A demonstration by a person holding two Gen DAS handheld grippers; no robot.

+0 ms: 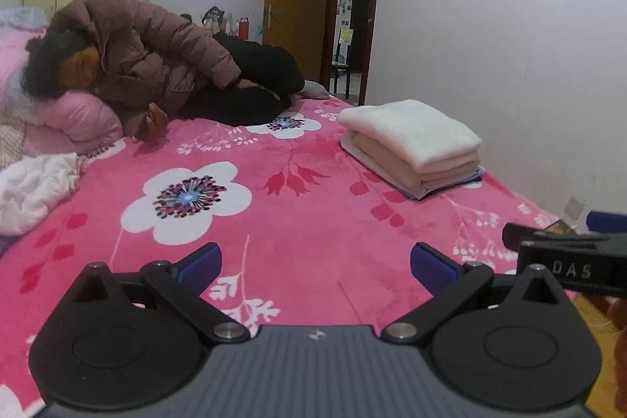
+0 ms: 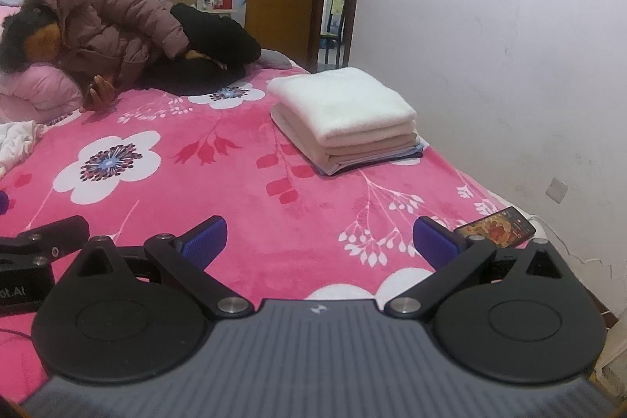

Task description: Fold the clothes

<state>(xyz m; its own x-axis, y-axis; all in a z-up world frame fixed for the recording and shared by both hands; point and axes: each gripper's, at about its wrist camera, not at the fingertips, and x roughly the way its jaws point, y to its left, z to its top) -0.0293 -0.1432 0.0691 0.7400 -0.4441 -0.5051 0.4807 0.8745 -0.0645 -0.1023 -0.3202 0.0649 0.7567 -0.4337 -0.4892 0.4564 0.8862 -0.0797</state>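
Observation:
A neat stack of folded clothes [image 1: 411, 140], white on top and beige and blue beneath, rests on the pink flowered bed [image 1: 298, 222] toward its right side; the right wrist view shows the same stack [image 2: 345, 112]. A crumpled white garment [image 1: 35, 187] lies at the left edge, seen again as a white garment [image 2: 15, 140]. My left gripper [image 1: 315, 263] hovers low over the blanket, open, nothing between its blue pads. My right gripper [image 2: 319, 239] is open too and holds nothing. Each gripper's body shows at the edge of the other's view.
A person in a brown puffer jacket [image 1: 149, 57] lies across the far side of the bed on a pink pillow [image 1: 78, 124]. A phone [image 2: 495, 228] with a lit screen sits at the bed's right edge. The white wall runs along the right, with a doorway [image 1: 352, 10] behind.

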